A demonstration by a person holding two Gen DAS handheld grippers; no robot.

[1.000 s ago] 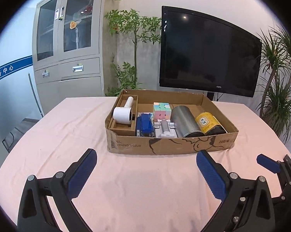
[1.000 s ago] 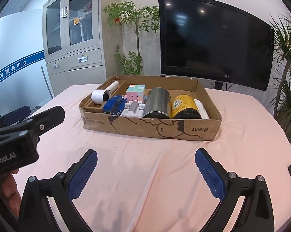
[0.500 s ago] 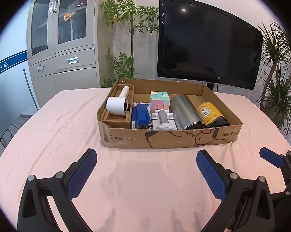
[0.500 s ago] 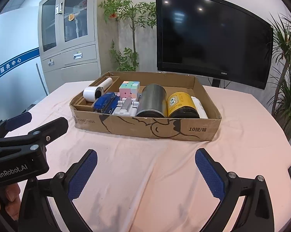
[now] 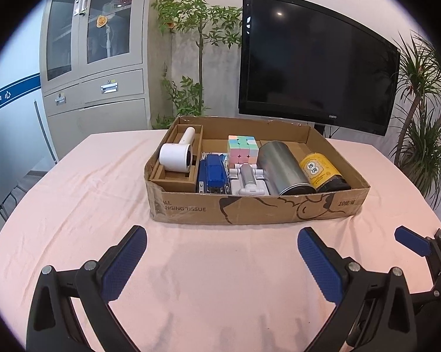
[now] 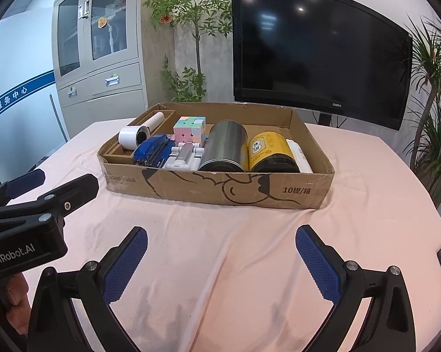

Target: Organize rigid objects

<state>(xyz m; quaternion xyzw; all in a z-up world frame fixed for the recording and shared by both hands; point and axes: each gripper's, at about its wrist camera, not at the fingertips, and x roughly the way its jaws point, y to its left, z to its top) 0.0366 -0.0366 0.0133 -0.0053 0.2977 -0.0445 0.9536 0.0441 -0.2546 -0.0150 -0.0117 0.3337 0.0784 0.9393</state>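
A shallow cardboard box [image 5: 249, 205] [image 6: 220, 190] sits on the pink-clothed table. It holds a white roll tool [image 5: 175, 157] [image 6: 131, 137] in a small tray, a blue stapler [image 5: 213, 171] [image 6: 150, 150], a pastel cube [image 5: 241, 148] [image 6: 189, 129], a white and grey gadget [image 5: 249, 179] [image 6: 183, 157], a steel can [image 5: 282, 168] [image 6: 226, 146], a yellow jar [image 5: 321, 170] [image 6: 268, 151] and a white tube [image 6: 301, 155]. My left gripper [image 5: 221, 259] and right gripper [image 6: 220, 259] are open and empty, in front of the box.
A black TV [image 5: 317, 61] stands behind the table, with a grey cabinet [image 5: 94, 55] at the back left and potted plants [image 5: 422, 135] on the right. The left gripper's body [image 6: 30, 223] shows at the left of the right wrist view.
Both grippers have moved closer to the box and a little higher. The box now looks larger. Both stay open and empty.
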